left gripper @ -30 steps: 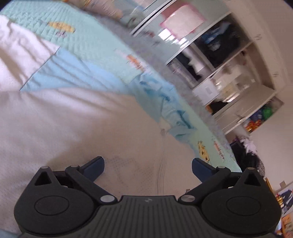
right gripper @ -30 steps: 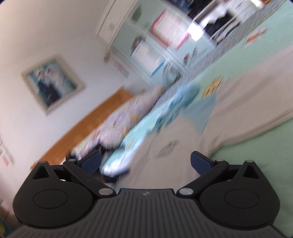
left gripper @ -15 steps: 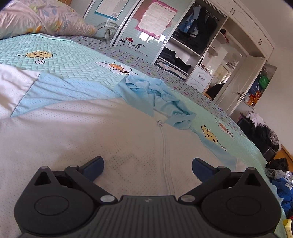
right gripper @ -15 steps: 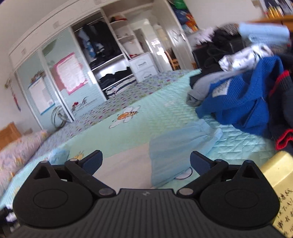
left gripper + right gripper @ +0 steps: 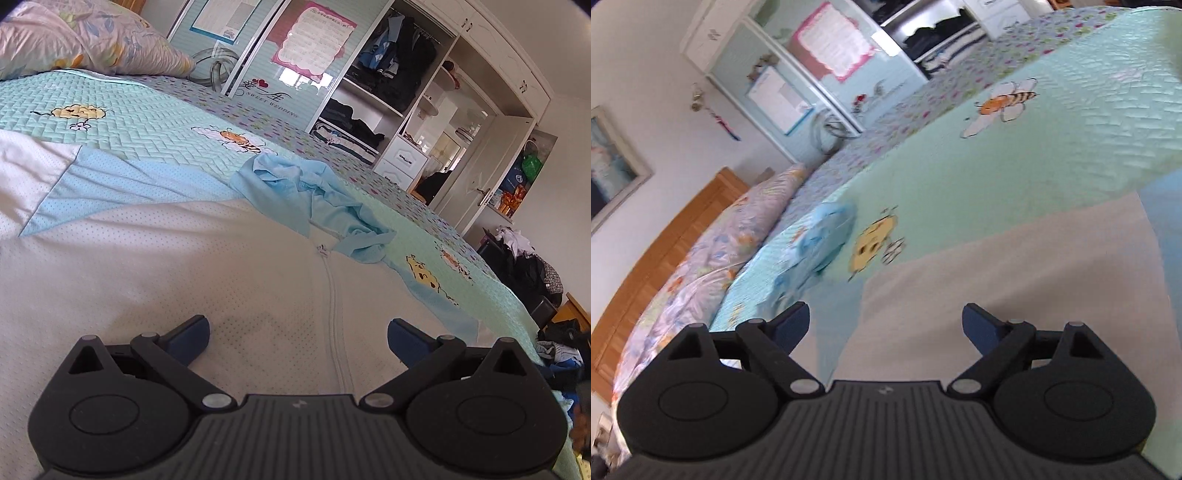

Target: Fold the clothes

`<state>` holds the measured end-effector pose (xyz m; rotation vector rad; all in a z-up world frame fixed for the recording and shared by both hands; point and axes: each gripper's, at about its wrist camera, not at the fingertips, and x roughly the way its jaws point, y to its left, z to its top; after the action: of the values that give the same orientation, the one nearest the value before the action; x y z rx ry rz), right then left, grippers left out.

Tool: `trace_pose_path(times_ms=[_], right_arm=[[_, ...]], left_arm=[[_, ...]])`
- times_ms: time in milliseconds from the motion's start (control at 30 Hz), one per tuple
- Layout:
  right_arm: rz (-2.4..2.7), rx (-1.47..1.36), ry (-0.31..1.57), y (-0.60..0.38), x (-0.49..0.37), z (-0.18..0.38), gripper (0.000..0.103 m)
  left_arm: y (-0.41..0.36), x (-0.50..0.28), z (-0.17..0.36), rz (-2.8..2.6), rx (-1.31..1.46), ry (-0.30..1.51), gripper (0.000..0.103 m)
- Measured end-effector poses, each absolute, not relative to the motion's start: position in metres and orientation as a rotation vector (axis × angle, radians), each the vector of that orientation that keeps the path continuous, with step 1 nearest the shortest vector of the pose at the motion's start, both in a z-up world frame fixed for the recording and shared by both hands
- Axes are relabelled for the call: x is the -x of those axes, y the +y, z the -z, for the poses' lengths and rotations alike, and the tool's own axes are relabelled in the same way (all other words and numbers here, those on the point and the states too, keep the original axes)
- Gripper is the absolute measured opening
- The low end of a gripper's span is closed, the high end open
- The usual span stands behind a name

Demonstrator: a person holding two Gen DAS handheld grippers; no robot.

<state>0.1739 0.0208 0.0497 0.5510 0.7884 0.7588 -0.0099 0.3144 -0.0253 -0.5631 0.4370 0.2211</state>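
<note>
Left wrist view: my left tongs [image 5: 298, 338] stand wide apart with nothing between the blue pads, hovering low over a white jacket [image 5: 155, 280] spread flat on the bed [image 5: 147, 122]. The jacket's zip [image 5: 334, 306] runs up the middle to a crumpled light-blue hood [image 5: 317, 201]; a light-blue panel [image 5: 110, 188] crosses the shoulder at left. Beyond it: a floral pillow [image 5: 85, 37] at the head of the bed, an open wardrobe [image 5: 406, 85] with dark clothes on its shelves, and a heap of clothes [image 5: 532, 266] at far right.

Right wrist view, tilted and somewhat blurred: my right tongs [image 5: 885, 326] are also apart, having just narrowed a little, with nothing held. Under them I see the jacket's white cloth [image 5: 1015, 288] on the green bedspread [image 5: 1071, 147], which bears a bee picture [image 5: 1001, 105]. The pale-blue lump [image 5: 820, 243] at left is probably the hood. A wooden headboard [image 5: 665, 251] sits behind the pillow [image 5: 720, 251].
</note>
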Motion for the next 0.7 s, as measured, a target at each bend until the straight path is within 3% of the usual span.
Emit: trace_pose_path(times_ms=[100,233,300,367,400,500,600,700], right_arm=[[-0.836,-0.642,0.803,0.037,-0.185,-0.058,0.091],[-0.812,-0.483,0.963,0.083,-0.212,-0.039,0.089],[-0.784,-0.519,0.91,0.09,-0.232,-0.032,0.087],[-0.674,-0.535,0.851,0.088,-0.248,-0.034,0.072],[-0.644,-0.547,0.826,0.085,-0.251,-0.038,0.072],[-0.769,-0.625,0.772,0.078,-0.234,-0.053,0.077],[-1.009,-0.624,0.807,0.091,-0.207,-0.064,0.094],[-1.07,-0.484,0.945,0.124,-0.207,-0.058,0.094]], left_arm=[[0.314,0.01,0.026,-0.223,0.563,0.435,0.102],[0.314,0.011,0.026,-0.224,0.561,0.431,0.102],[0.314,0.012,0.026,-0.221,0.567,0.428,0.102],[0.315,0.013,0.026,-0.219,0.571,0.426,0.102],[0.315,0.013,0.026,-0.219,0.571,0.426,0.102],[0.315,0.013,0.026,-0.22,0.568,0.429,0.102],[0.315,0.014,0.026,-0.221,0.565,0.431,0.102],[0.315,0.014,0.026,-0.222,0.564,0.431,0.102]])
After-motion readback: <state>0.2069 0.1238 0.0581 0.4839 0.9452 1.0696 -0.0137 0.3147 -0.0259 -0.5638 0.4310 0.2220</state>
